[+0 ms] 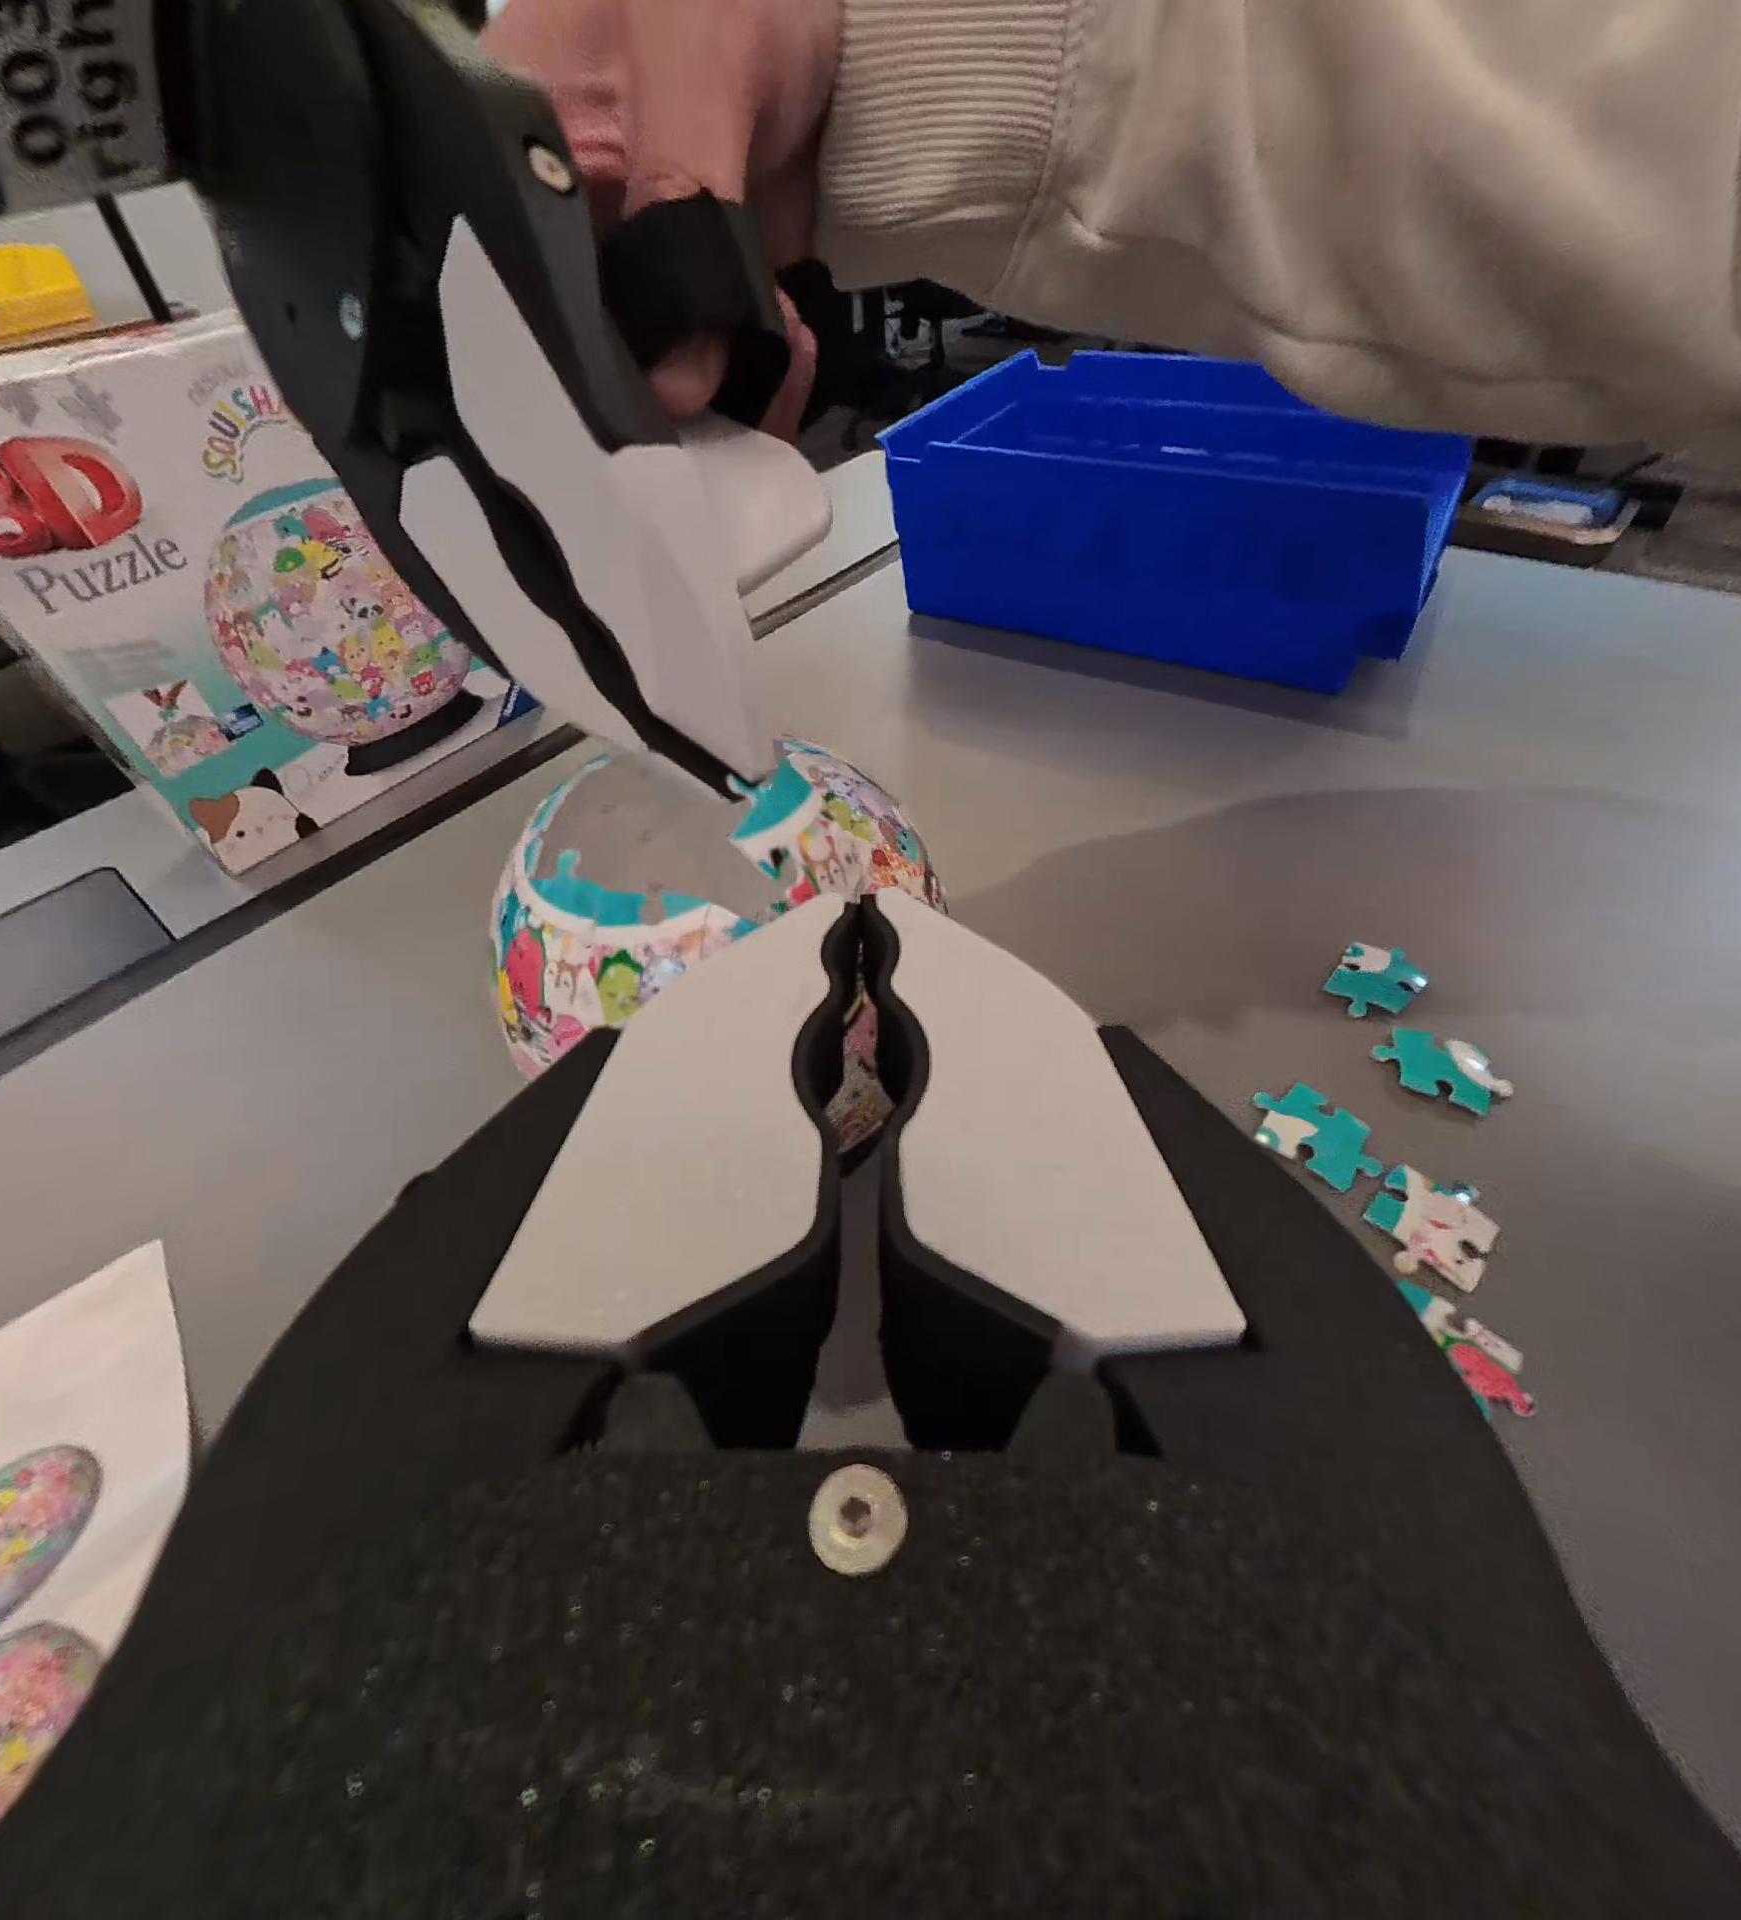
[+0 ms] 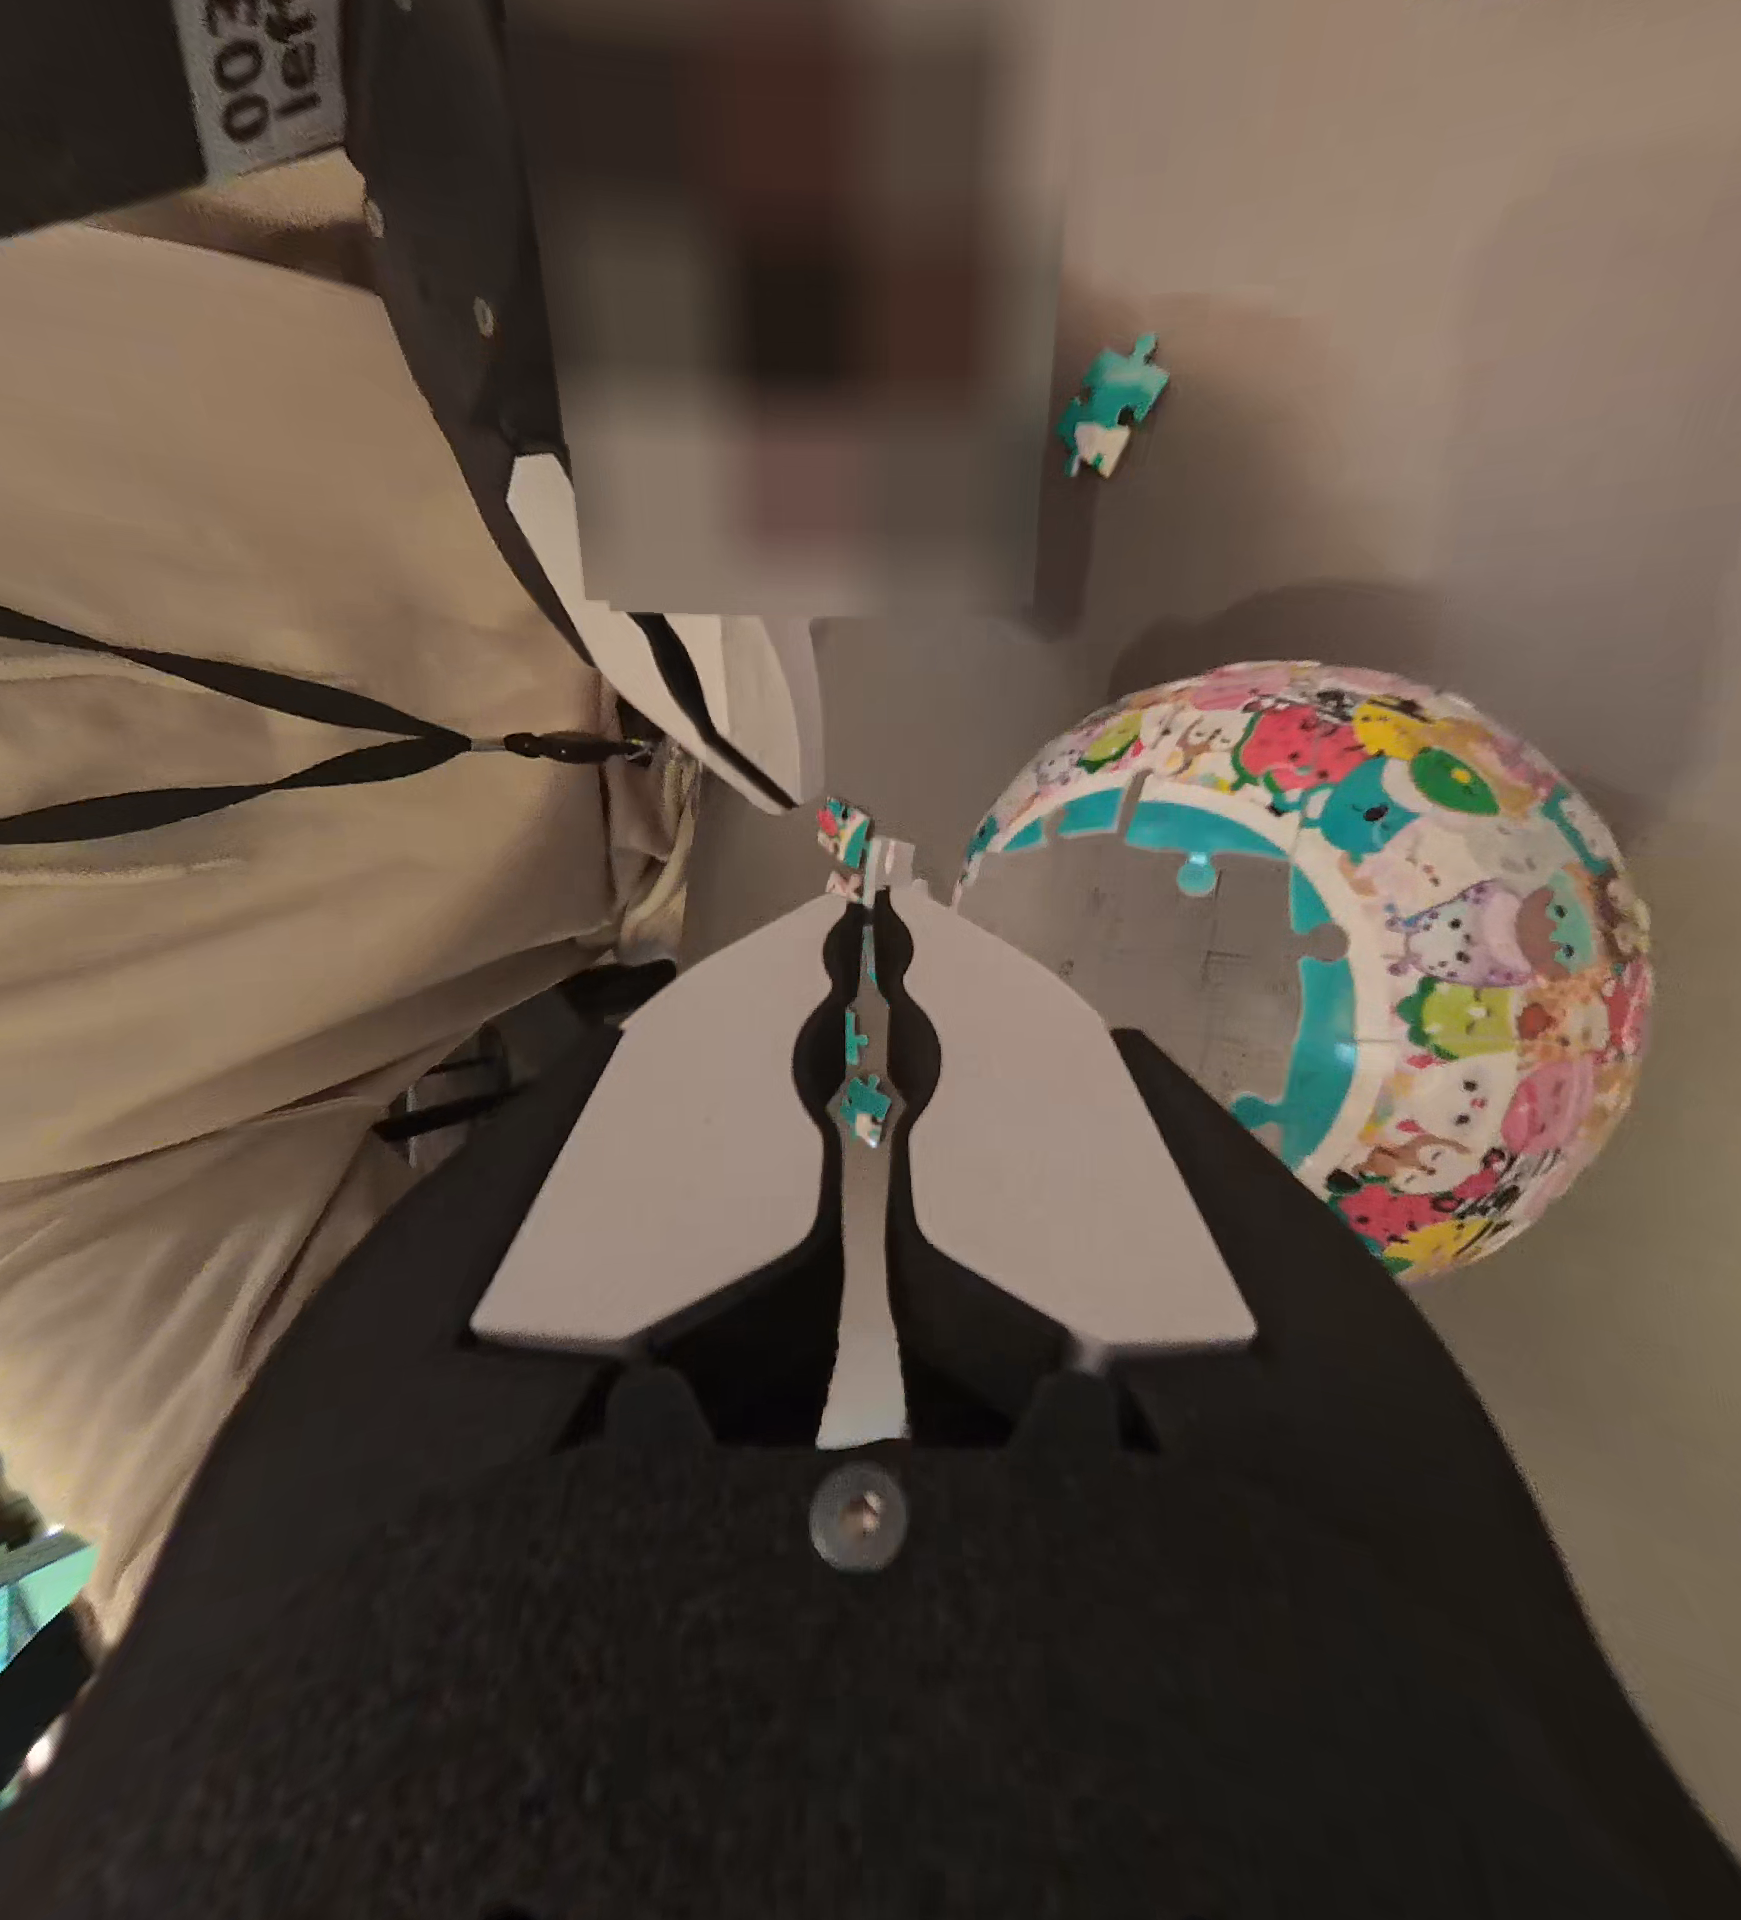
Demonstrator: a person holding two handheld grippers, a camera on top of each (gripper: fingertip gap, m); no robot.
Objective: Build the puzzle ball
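With its jaws pressed together, my left gripper (image 1: 861, 914) hovers beside the half-built colourful puzzle ball (image 1: 637, 935) on the grey table (image 1: 1261, 727). At twelve o'clock, my right gripper (image 1: 741, 784) pinches a teal puzzle piece (image 1: 778, 805) against the ball's open rim.

A smooth grey table (image 1: 1468, 831) fills the scene, evenly lit with soft shadows, a second grey desk (image 1: 845, 499) butting against it behind.

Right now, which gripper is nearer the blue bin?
Right. The right gripper, holding a puzzle piece, is over the puzzle ball's far rim, toward the blue bin; the left gripper sits on the ball's near side.
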